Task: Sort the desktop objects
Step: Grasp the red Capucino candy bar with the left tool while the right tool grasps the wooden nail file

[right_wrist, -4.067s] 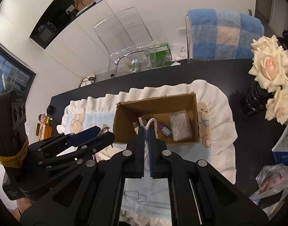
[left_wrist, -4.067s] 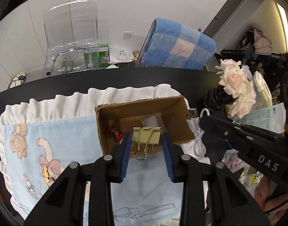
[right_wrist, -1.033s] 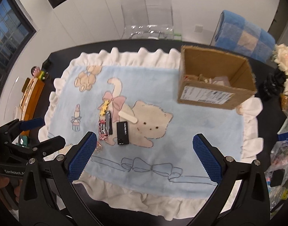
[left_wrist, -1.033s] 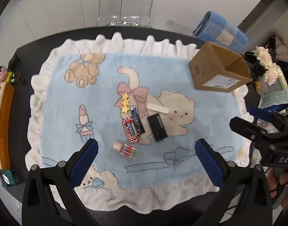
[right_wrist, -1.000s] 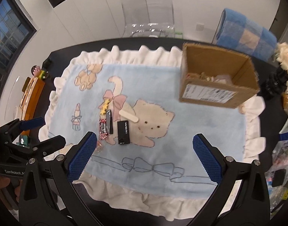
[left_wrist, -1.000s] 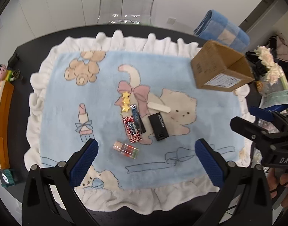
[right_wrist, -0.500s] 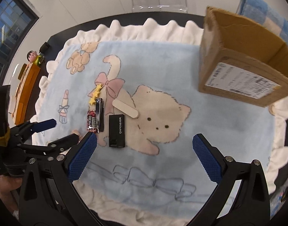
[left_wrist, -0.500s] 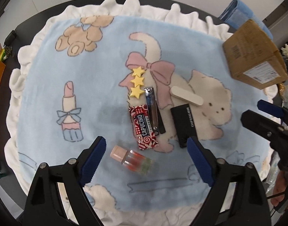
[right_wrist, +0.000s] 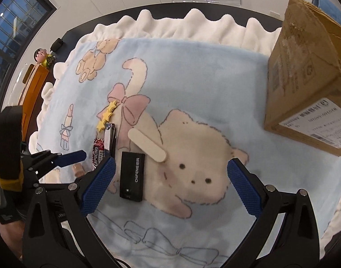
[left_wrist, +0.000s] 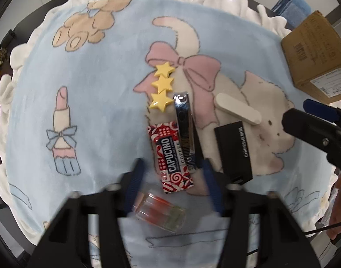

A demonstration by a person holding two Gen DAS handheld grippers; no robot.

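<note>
On the blue cartoon blanket lie a yellow star hair clip, a steel nail clipper, a red Capucino candy packet, a beige nail file, a black rectangular device and a small clear bottle. My left gripper is low over the blanket. It is open and blurred, its fingers either side of the near ends of the packet and clipper. My right gripper is wide open, with the black device just inside its left finger and the nail file ahead.
A cardboard box stands on the blanket's right side, close to the right gripper. An orange wooden piece with a small figure sits on the black table at left. A hand holds the left gripper's handle.
Both grippers have dropped closer to the blanket. The left fingers have narrowed from wide apart to just outside the candy packet and clipper. The right fingers stay wide apart.
</note>
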